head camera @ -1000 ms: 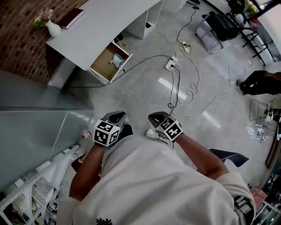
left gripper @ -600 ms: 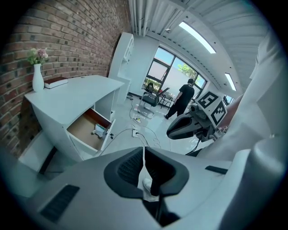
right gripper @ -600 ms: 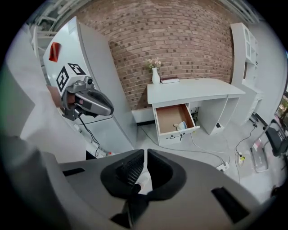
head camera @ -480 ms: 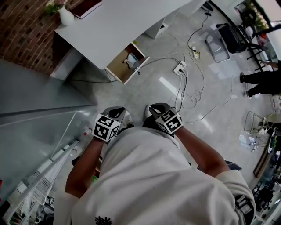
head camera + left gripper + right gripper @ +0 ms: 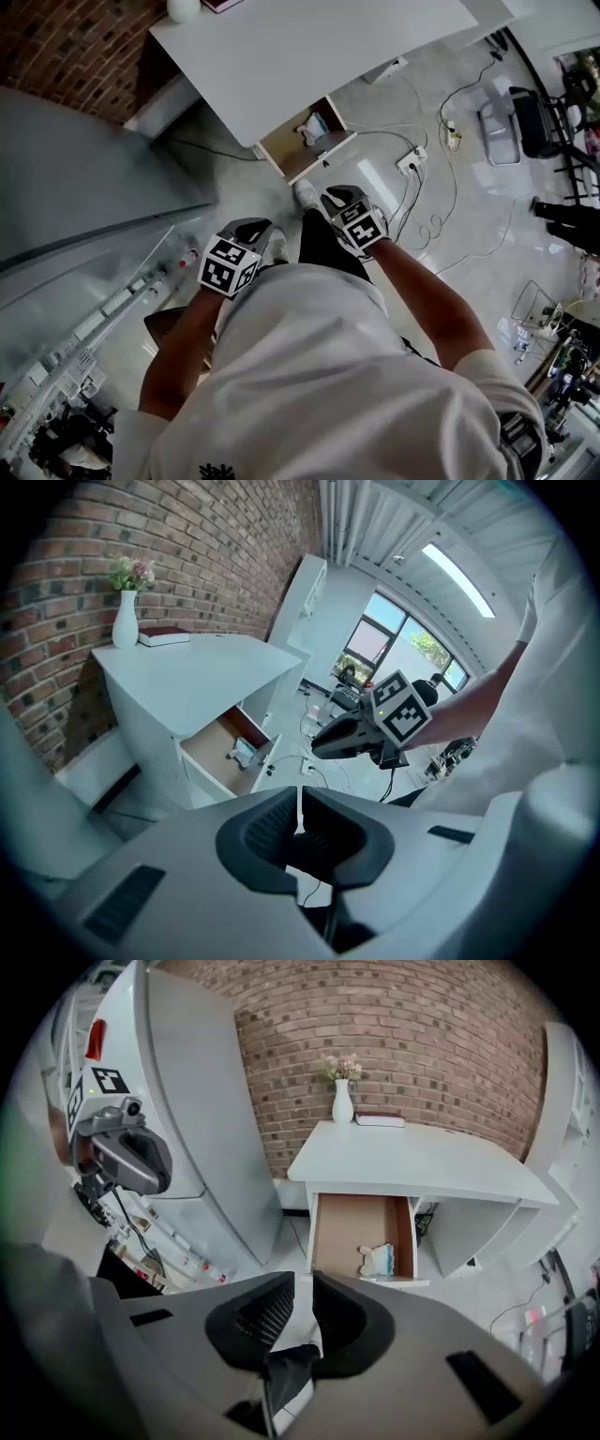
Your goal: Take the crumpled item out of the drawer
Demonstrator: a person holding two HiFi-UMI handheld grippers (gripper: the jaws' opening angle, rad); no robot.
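Observation:
An open wooden drawer [image 5: 292,148] [image 5: 217,755] [image 5: 349,1229] sticks out from under a white desk [image 5: 309,47]. A small crumpled white and blue item [image 5: 314,127] [image 5: 245,752] [image 5: 381,1260] lies at one end of it. Both grippers are in the air above the floor, well short of the drawer. My left gripper [image 5: 251,230] [image 5: 298,810] has its jaws shut with nothing between them. My right gripper [image 5: 337,197] [image 5: 302,1299] is held further forward, jaws shut to a thin gap and empty. It also shows in the left gripper view [image 5: 323,746].
A tall grey cabinet [image 5: 75,187] [image 5: 187,1101] stands left of the desk against the brick wall. A vase [image 5: 343,1101] and a book [image 5: 380,1120] sit on the desk. Cables and a power strip [image 5: 412,161] lie on the floor to the right.
The person has walked toward the desk, so the drawer is nearer and more central. The right gripper has moved forward ahead of the left. Both stay shut and empty.

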